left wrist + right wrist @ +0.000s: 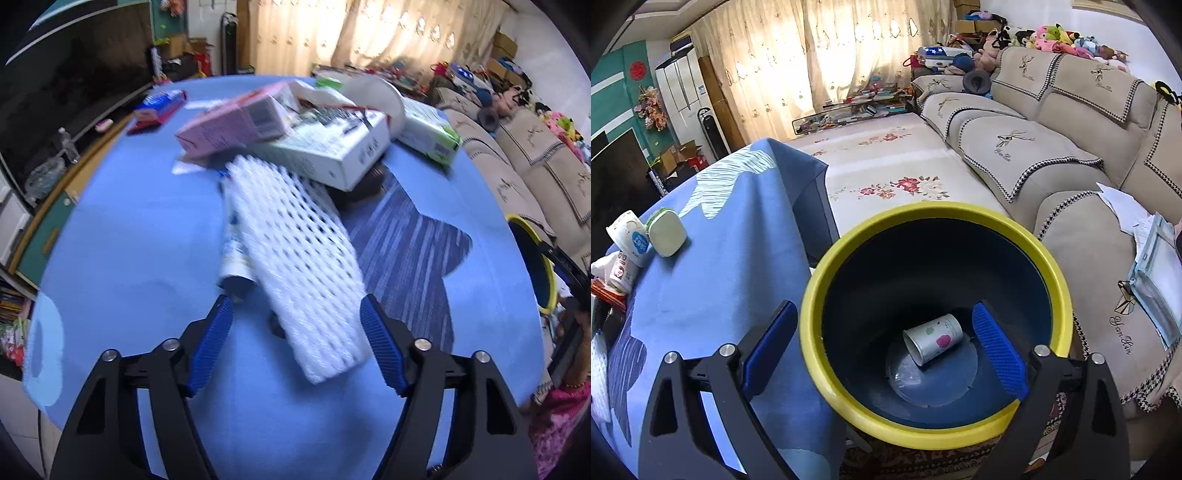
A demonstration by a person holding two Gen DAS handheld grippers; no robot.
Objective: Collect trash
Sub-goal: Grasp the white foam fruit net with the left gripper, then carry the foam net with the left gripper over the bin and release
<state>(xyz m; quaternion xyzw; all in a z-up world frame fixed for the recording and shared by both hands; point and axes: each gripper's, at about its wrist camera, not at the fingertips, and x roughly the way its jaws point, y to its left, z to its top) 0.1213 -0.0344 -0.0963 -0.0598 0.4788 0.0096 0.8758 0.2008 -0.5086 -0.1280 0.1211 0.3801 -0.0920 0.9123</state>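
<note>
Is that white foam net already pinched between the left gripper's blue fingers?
Apart. In the left wrist view the left gripper straddles the foam net, with blue cloth visible between the net and the left finger; the right side looks nearly touching.

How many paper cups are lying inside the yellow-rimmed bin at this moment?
1. A single paper cup lies on its side at the bottom of the bin; the near wall may hide more.

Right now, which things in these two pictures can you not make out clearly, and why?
- Left wrist view: the dark object under the white box; the box covers most of it.
- Left wrist view: the tube beside the foam net; its print is blurred and the net overlaps it.
- Right wrist view: the print on the paper cup in the bin is too small.
</note>
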